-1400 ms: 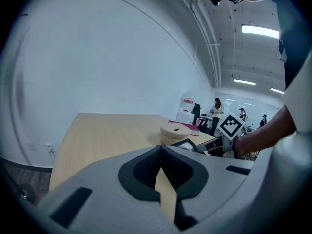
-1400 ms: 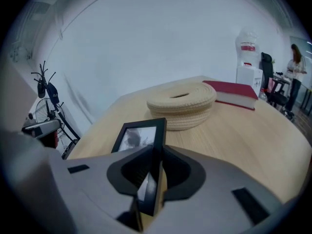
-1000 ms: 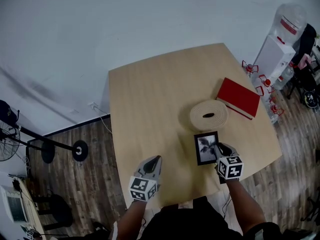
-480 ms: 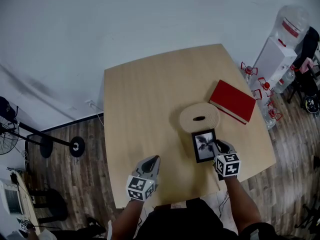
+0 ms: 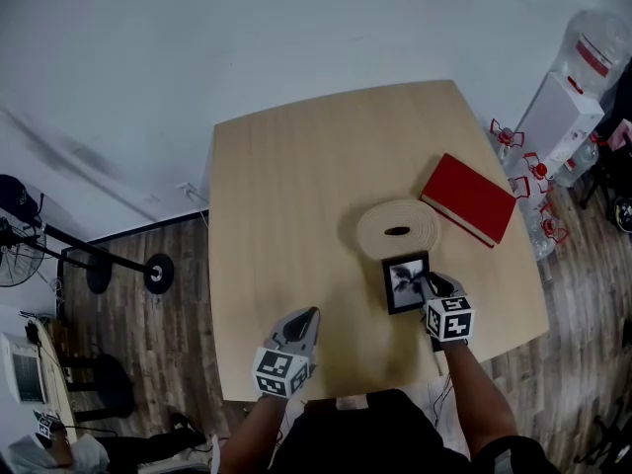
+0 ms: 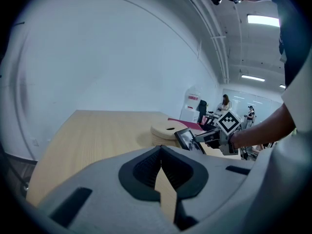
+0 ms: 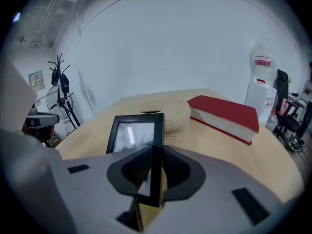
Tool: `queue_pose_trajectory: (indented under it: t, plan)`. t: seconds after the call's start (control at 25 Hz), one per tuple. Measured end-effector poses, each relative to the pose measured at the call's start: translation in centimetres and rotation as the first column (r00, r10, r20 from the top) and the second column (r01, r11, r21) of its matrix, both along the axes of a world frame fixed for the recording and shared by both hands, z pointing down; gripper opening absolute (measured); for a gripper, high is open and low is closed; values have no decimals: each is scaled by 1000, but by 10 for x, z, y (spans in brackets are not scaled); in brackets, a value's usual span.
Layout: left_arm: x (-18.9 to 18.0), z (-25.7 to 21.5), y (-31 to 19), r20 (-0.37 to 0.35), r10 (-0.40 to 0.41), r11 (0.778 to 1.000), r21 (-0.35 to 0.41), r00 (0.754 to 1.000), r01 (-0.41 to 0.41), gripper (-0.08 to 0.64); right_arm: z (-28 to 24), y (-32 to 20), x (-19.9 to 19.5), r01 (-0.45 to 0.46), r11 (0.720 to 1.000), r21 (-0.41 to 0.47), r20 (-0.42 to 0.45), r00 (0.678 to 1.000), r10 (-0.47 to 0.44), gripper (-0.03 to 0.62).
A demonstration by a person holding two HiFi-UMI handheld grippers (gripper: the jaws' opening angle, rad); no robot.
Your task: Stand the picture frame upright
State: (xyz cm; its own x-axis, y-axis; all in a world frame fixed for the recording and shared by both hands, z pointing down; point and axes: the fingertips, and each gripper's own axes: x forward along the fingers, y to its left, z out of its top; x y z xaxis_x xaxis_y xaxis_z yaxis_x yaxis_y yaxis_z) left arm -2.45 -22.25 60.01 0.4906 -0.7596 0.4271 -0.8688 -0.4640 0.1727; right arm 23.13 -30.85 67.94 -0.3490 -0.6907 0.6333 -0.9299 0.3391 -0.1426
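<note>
Picture frame [image 5: 405,282] clamped in right gripper [image 5: 432,285] at light wooden table [image 5: 296,186]; left gripper [image 5: 308,315] closed, empty; white wall [image 5: 247,38] behind.

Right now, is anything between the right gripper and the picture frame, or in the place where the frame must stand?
Nothing visible does. The right gripper clamps the picture frame by its edge. The coiled round mat lies just beyond the frame, and the table around it is bare wood.
</note>
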Motion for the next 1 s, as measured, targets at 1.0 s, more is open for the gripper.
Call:
queue_pose_trajectory:
  t: [1.0]
  plan:
    - [16, -20, 0, 1, 99, 994, 51, 995, -99, -5, -89, 38, 5, -60, 979, 195, 29, 998, 56, 75]
